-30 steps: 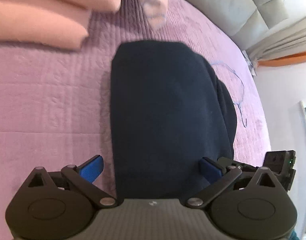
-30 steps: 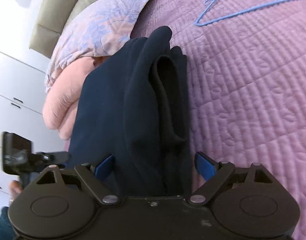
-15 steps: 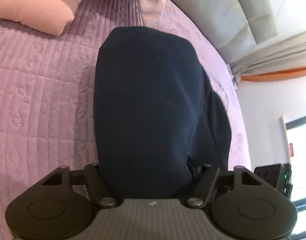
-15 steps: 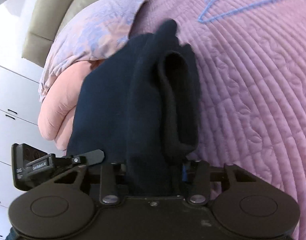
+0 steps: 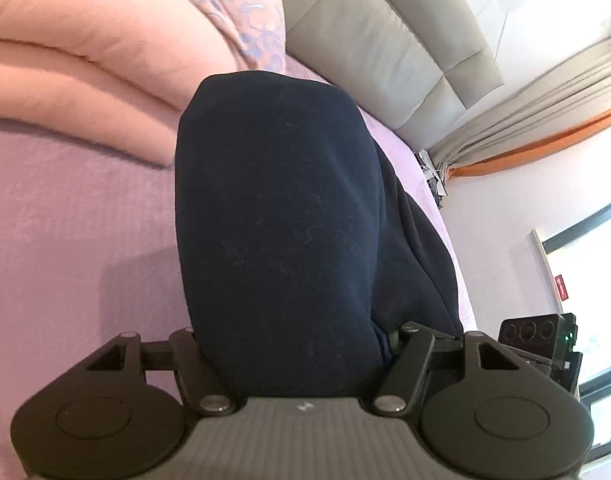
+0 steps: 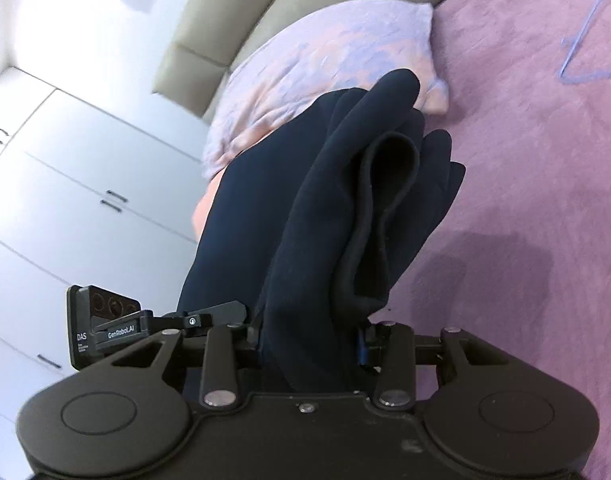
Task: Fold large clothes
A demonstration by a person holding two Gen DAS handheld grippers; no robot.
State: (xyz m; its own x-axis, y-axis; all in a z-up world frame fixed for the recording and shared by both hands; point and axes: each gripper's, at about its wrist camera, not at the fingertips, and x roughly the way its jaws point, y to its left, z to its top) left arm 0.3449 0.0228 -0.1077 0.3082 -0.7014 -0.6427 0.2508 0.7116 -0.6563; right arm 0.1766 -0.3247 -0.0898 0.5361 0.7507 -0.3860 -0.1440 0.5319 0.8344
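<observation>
While both grippers clamp it, navy garment hides pillows.

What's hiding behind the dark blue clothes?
Behind the folded navy garment you can see a patterned pillow, a pink blanket and the beige headboard. The garment covers their lower parts and some of the purple bedspread.

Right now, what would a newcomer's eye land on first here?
The dark navy garment, bunched and folded, fills the middle of both views, clamped in the left claw and the right claw. Behind it lies the purple quilted bedspread, with a peach blanket and a floral pillow by the headboard.
</observation>
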